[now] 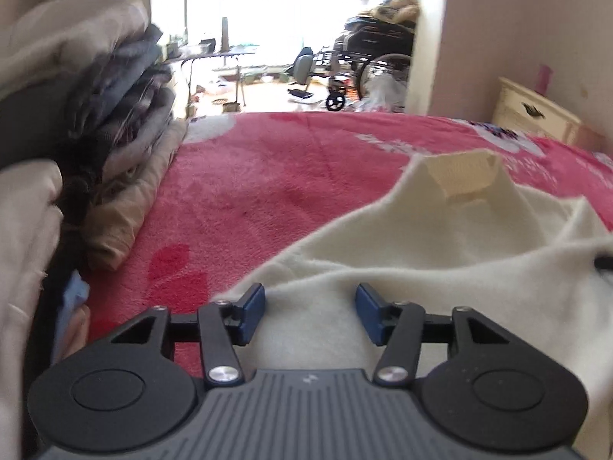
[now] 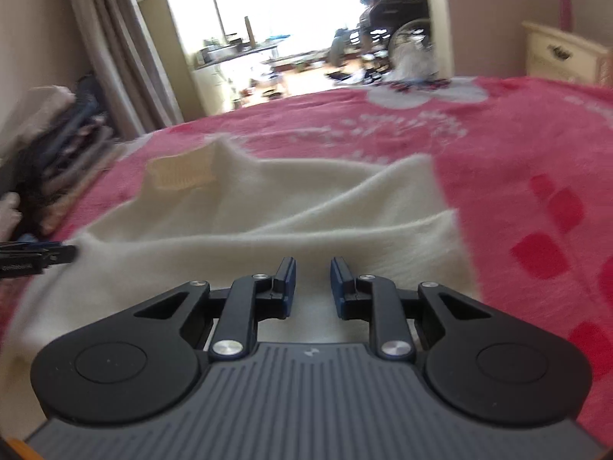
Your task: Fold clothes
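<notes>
Left tongs (image 1: 310,306) gape wide over the near edge of one cream sweater (image 1: 440,237), gripping nothing. Right tongs (image 2: 313,280) stand parted by a narrower gap above the same sweater (image 2: 287,211), also gripping nothing. The sweater lies rumpled on a pink blanket (image 1: 268,176) covering the bed, its ribbed collar (image 1: 465,176) at the far end. One pile of folded clothes (image 1: 130,130) sits at the blanket's left edge. Beyond: one curtain (image 2: 111,38), one cream drawer unit (image 1: 536,113), one wheelchair (image 1: 367,61)
</notes>
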